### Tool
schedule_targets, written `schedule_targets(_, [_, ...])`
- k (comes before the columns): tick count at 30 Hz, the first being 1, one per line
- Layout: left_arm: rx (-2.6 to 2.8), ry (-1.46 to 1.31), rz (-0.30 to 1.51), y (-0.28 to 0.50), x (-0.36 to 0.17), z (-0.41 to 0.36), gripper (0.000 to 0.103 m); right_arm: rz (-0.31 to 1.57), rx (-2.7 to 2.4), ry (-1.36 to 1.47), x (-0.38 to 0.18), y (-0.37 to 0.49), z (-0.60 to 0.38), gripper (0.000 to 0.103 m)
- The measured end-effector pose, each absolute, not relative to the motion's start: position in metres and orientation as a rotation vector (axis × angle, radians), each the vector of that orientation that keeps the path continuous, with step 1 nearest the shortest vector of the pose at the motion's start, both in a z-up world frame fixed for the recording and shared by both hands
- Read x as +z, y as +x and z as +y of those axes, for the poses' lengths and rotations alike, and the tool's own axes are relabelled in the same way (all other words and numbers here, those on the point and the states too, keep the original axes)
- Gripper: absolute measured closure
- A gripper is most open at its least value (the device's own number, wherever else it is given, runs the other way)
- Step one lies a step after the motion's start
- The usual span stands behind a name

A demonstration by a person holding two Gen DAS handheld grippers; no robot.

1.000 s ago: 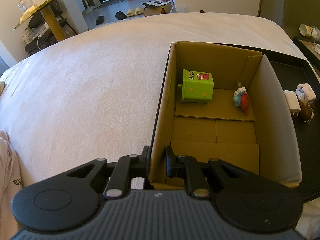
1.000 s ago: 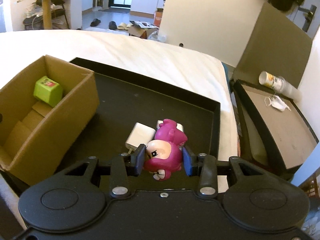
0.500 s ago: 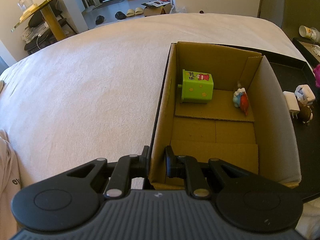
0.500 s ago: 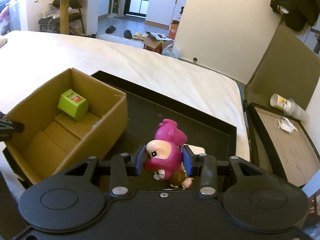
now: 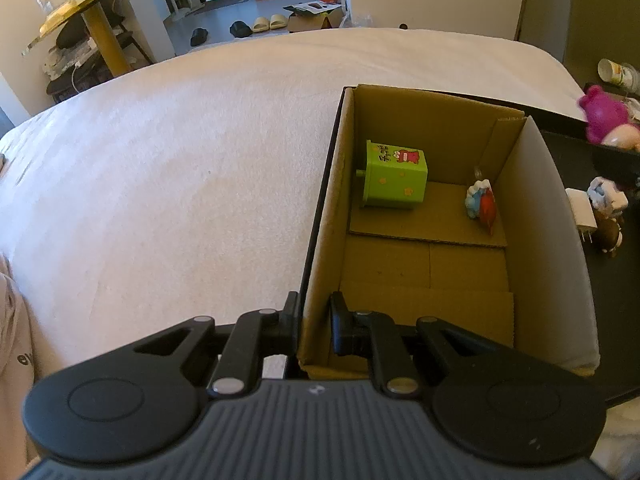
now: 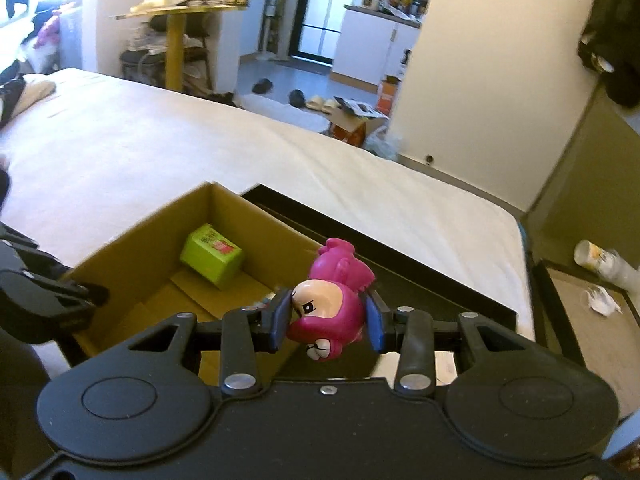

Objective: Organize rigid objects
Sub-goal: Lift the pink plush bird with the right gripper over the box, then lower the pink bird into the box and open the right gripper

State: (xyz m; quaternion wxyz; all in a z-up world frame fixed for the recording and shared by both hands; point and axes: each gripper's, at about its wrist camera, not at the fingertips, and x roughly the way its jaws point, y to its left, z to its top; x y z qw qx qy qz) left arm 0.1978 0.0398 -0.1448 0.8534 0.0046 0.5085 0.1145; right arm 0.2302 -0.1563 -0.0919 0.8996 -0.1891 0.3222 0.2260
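Left tongs (image 5: pixel 313 320) clamped onto the near left wall of the cardboard box (image 5: pixel 324 216) — one finger outside the wall, the other inside, pinching the cardboard between them. Box standing open-topped on the black tray (image 5: pixel 612 320), which lies on the white bed (image 5: pixel 180 184). Inside the box, toward its far end: a green cube toy (image 5: pixel 394 176) with a cartoon sticker on top, lying on a loose inner flap, and a small red, white and blue figure (image 5: pixel 482 203) leaning close to the right wall. Near half of the box floor bare cardboard.

Right tongs (image 6: pixel 327 320) closed on a pink figurine (image 6: pixel 332 312), blue pads pressing either side of its head; figurine tipped face-down, its teeth showing below, its pink body sticking up past the fingertips. Held in the air, above the box's right-hand wall, partly over the box and partly over the tray. Same figurine visible at the right edge of the left wrist view, above the tray.

On the tray beside the box, outside its right wall: a white charger plug (image 5: pixel 580 212), a small white and blue toy (image 5: pixel 606 196) and a brown toy (image 5: pixel 610 234), bunched together — touching or just beside one another, hard to tell which.
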Motion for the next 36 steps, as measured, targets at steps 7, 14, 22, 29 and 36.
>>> schedule_targets(7, [0.227,-0.016,1.064,0.197,-0.145,0.044,0.090,0.672,0.541,-0.451,-0.097,0.229,-0.125,0.064])
schedule_targets(14, [0.215,-0.039,1.055,0.194,-0.143,0.049,0.090,0.702,0.594,-0.508,-0.109,0.230,-0.101,0.064])
schedule_targets(22, [0.205,-0.065,1.049,0.192,-0.144,0.055,0.091,0.731,0.618,-0.579,-0.127,0.239,-0.077,0.064])
schedule_targets(29, [0.205,-0.061,1.046,0.192,-0.145,0.056,0.091,0.678,0.594,-0.686,-0.136,0.235,-0.068,0.061])
schedule_targets(36, [0.206,-0.055,1.046,0.192,-0.145,0.053,0.091,0.674,0.567,-0.682,-0.130,0.228,-0.083,0.061])
